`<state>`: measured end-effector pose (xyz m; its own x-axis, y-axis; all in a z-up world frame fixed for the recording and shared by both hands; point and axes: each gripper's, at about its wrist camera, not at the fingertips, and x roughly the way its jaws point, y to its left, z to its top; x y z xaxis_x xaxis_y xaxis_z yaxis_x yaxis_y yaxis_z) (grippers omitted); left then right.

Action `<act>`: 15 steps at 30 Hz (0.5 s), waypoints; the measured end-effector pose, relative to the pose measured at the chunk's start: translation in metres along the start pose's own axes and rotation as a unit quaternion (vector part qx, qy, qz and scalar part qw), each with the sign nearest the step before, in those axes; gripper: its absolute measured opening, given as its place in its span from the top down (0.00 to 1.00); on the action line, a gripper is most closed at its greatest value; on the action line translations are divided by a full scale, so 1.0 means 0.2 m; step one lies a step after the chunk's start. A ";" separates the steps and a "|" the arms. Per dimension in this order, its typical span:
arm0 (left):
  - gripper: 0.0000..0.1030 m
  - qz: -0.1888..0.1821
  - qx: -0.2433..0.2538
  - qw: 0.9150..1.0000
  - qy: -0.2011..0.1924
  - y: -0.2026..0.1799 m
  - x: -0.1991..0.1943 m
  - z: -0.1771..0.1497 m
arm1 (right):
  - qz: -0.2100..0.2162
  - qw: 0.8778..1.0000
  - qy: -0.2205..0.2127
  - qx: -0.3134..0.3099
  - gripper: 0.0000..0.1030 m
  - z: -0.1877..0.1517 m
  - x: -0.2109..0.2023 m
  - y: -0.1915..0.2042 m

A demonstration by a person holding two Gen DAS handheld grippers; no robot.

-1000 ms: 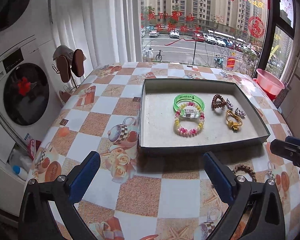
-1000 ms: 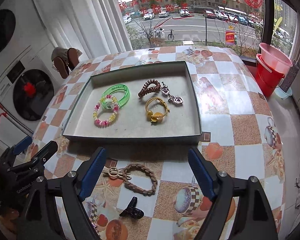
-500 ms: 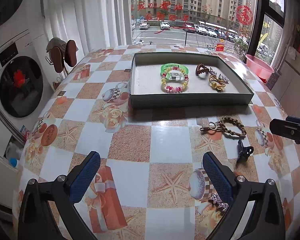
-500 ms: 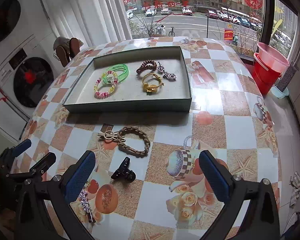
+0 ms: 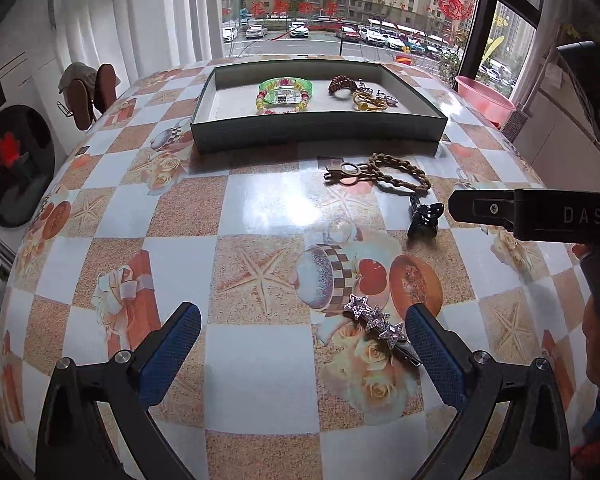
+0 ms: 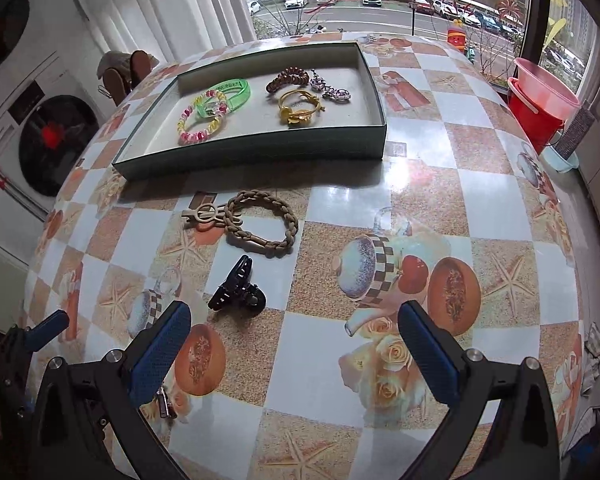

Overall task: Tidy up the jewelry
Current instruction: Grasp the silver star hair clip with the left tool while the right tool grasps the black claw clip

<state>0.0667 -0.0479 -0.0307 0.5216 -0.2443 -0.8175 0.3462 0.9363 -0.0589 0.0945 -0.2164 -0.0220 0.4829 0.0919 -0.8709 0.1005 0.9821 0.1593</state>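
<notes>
Star-studded hair clip (image 5: 382, 330), the loose piece nearest the left gripper (image 5: 302, 354): it lies flat on the tabletop (image 5: 260, 208) just inside the right-hand blue pad, toward 3 o'clock of the jaw gap, its long axis running from 10 o'clock to 4 o'clock so that its lower end passes under that pad; the jaws stand wide apart with nothing between the pads but this clip's tip, and a small shift toward 3 o'clock would likely be needed to centre it. Black claw clip (image 6: 238, 286): at 11 o'clock of the right gripper (image 6: 294, 350), just beyond its left-hand pad, with jaws likewise fully apart and empty. Braided brown hair tie (image 6: 262, 220) and the tan ring clasp (image 6: 204, 213) touching it lie farther out at 12 o'clock, between the claw clip and the tray (image 6: 256, 150). The tray holds a green bangle (image 6: 230, 94), a pink-and-yellow bead bracelet (image 6: 202, 120), a brown coil tie (image 6: 287, 79), a gold piece (image 6: 298, 110) and silver charms (image 6: 332, 88). Tabletop: glossy checked oilcloth printed with starfish, roses and cups. Room: washing machine (image 6: 54, 144) at 9 o'clock, red bucket (image 6: 540, 108) with pink basin at 2 o'clock, window onto a street at 12 o'clock
</notes>
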 end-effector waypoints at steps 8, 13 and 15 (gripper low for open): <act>0.00 0.015 -0.008 1.000 0.014 -0.08 0.05 -0.04 | 0.009 1.000 0.019 -0.003 0.01 0.02 0.07 0.06; 0.00 0.025 -0.008 1.000 0.013 -0.09 0.07 -0.04 | 0.008 0.999 0.028 -0.014 0.13 0.03 0.12 0.10; 0.03 0.031 -0.003 0.999 0.017 -0.10 0.08 -0.04 | 0.007 0.999 0.035 -0.016 0.25 0.03 0.14 0.11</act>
<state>0.0620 -0.0676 -0.0479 0.5144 -0.1771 -0.8391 0.3095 0.9508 -0.0110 0.1158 -0.1933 -0.0399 0.4223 0.1151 -0.8991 0.0661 0.9853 0.1572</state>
